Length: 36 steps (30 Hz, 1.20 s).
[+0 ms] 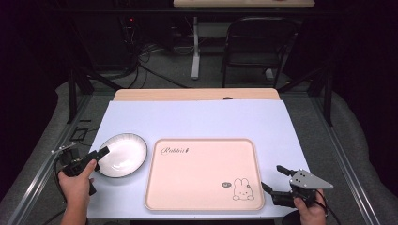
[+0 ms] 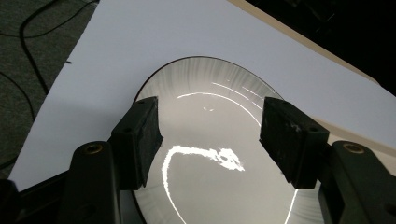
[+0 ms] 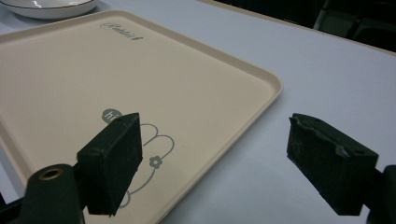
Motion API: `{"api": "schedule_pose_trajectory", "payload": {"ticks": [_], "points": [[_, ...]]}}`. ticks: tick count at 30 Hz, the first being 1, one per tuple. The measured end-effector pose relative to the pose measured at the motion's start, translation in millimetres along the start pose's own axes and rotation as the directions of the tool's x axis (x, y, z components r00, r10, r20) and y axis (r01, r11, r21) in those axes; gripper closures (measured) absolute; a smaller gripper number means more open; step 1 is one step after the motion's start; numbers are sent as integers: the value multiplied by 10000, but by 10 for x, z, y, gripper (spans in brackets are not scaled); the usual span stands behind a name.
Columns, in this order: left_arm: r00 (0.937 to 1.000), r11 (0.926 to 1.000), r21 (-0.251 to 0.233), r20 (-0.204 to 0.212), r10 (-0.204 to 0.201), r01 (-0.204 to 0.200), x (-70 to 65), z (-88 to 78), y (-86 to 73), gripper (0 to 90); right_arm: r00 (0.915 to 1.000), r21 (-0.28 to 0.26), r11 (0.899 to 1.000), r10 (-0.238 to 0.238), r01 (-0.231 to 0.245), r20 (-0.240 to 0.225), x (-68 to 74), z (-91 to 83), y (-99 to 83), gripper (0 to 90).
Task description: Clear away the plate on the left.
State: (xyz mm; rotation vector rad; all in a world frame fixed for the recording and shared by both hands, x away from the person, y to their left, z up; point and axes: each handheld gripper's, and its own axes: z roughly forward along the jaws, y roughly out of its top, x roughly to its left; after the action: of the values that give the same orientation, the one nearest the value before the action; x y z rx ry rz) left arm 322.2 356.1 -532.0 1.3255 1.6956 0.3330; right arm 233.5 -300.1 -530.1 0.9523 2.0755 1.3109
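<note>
The table [image 1: 197, 117] carries a tray [image 1: 202, 173] at its middle. Just left of the tray lies the plate [image 1: 123, 154], its near edge cut off in the left gripper view. The left gripper [image 1: 104, 151] hangs spread over the plate's left rim. The right gripper [image 1: 274, 178], spread too, hovers at the tray's right corner.

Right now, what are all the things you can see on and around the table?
plate: one, white with a dark rim, on the sheet left of the tray
tray: one, beige with a rabbit drawing, middle of the sheet
sheet: one, pale blue, covering the table
chair: one, black, beyond the table
left gripper: one, black, open, jaws over the plate's near edge
right gripper: one, black, open, by the tray's near right corner
</note>
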Motion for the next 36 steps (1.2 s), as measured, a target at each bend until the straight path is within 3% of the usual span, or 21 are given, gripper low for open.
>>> {"api": "schedule_pose_trajectory", "payload": {"ticks": [16,36], "points": [[9977,9984,135,-417,-538,545,219,13,-66,395,10000,52,10000,-3,3,6,0,5,2,174],[9937,9910,734,-142,-1107,1115,281,128,-179,545,10000,65,10000,-12,12,-3,0,6,2,174]]}}
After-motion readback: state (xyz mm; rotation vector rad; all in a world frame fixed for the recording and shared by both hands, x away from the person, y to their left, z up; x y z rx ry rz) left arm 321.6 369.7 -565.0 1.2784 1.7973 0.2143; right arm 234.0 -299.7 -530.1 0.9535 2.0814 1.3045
